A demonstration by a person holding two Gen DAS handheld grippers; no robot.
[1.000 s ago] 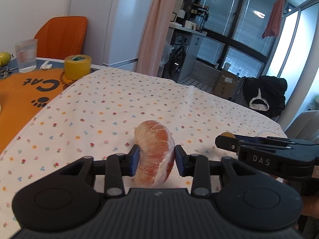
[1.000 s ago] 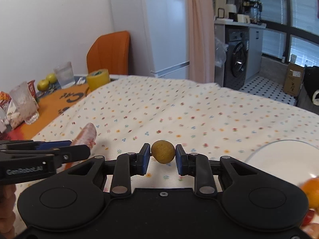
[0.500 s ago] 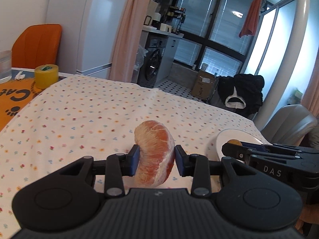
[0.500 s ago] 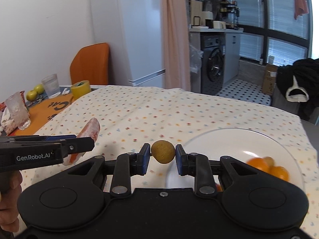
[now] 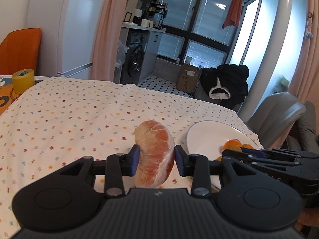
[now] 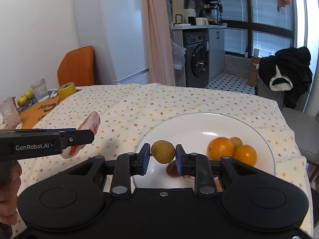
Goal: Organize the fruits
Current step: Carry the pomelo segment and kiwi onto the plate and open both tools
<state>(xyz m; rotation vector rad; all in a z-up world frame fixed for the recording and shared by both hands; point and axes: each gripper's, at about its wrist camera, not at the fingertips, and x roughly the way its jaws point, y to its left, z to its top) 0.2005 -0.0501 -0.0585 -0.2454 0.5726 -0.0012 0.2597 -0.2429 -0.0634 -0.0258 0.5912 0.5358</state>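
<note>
The right gripper [image 6: 163, 157] is clamped on a small brown round fruit [image 6: 163, 154], held above the near rim of the white plate [image 6: 199, 125]. Left of the plate, the left gripper [image 5: 156, 160] pinches a peeled pink citrus segment [image 5: 154, 153] above the flowered tablecloth [image 5: 79, 115]. On the plate lie two oranges [image 6: 221, 148] and another small brown fruit [image 6: 236, 141]. Well beyond the plate's left side stands a yellow tape roll [image 6: 66, 90].

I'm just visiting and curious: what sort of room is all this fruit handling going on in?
Most likely a home dining area next to a kitchen: a table with a flowered tablecloth, a white fridge, and a washing machine under a counter.
</note>
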